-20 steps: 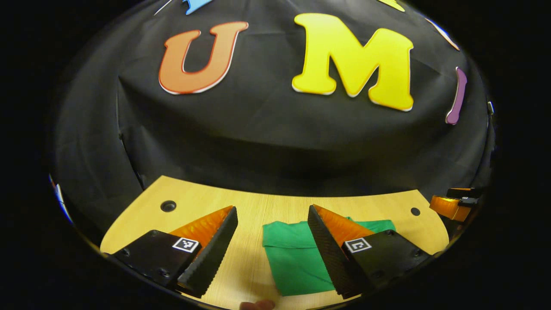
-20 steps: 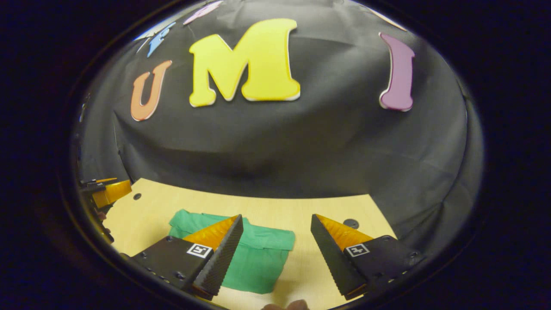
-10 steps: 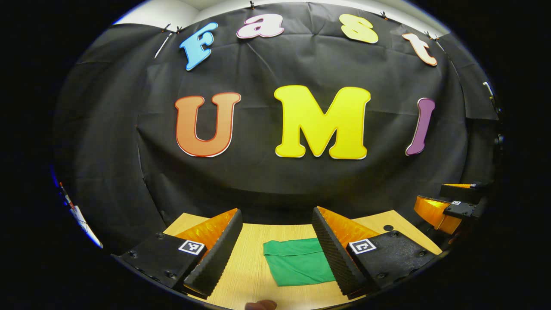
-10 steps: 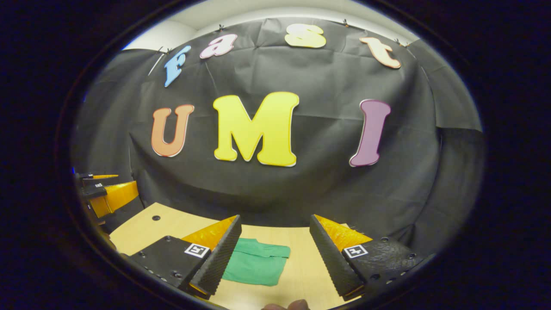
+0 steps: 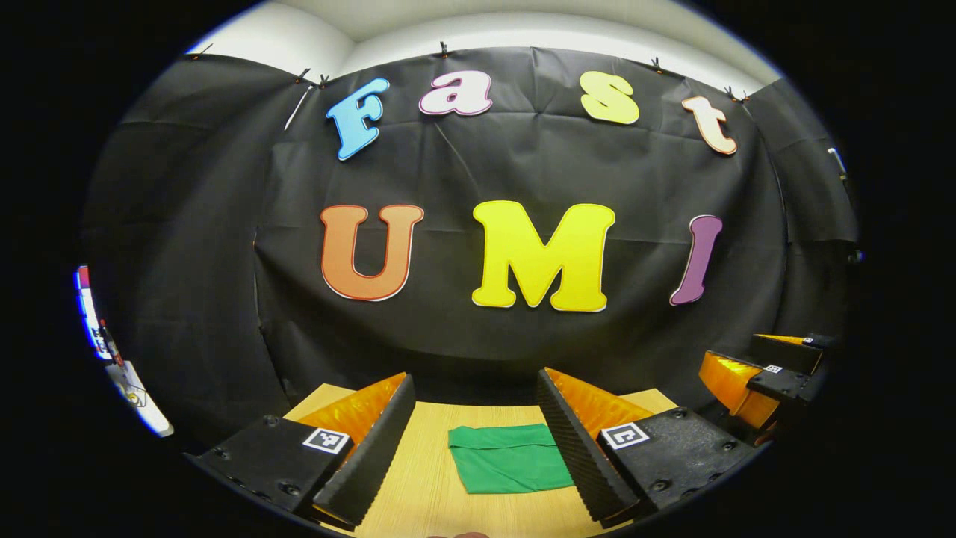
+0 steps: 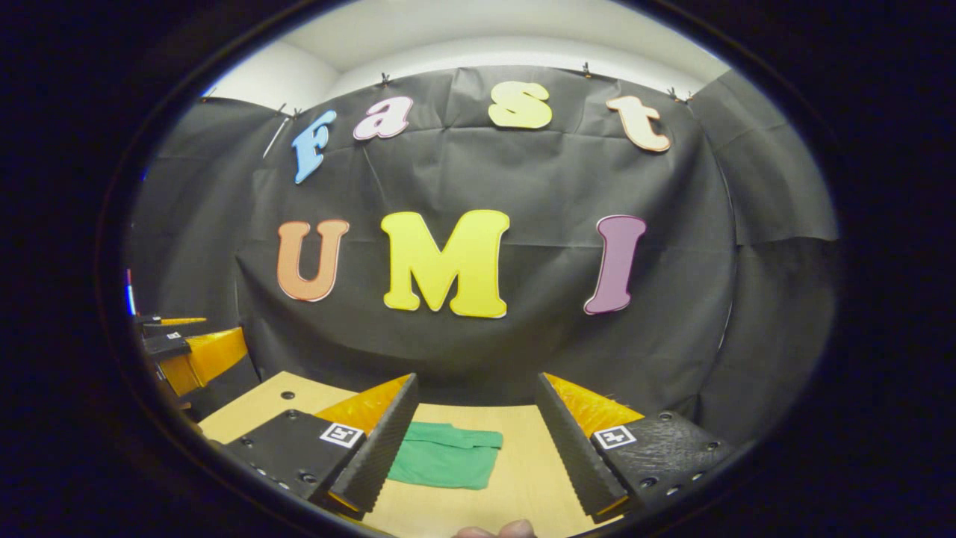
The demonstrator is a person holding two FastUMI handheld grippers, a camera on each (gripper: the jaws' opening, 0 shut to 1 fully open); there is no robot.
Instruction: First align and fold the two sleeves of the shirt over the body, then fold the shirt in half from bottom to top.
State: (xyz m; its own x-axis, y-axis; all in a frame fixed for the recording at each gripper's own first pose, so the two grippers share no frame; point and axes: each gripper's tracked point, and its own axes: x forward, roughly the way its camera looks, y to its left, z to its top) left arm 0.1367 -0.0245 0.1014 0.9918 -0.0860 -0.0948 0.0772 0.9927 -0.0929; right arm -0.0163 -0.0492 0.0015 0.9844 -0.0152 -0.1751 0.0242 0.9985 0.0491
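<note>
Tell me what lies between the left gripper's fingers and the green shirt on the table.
Nothing but bare wooden table. In the left gripper view, the open left gripper frames the folded green shirt, untouched.

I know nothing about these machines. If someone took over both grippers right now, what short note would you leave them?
Left gripper: open, holding nothing, held above the table.
Right gripper: open, holding nothing, also off the table.
Shirt: lies on the table as a small folded green rectangle, touched by neither gripper.
Done: sleeves look folded in, and the bottom-to-top fold appears made.
Left: apparently nothing, except perhaps checking that the edges line up.
</note>
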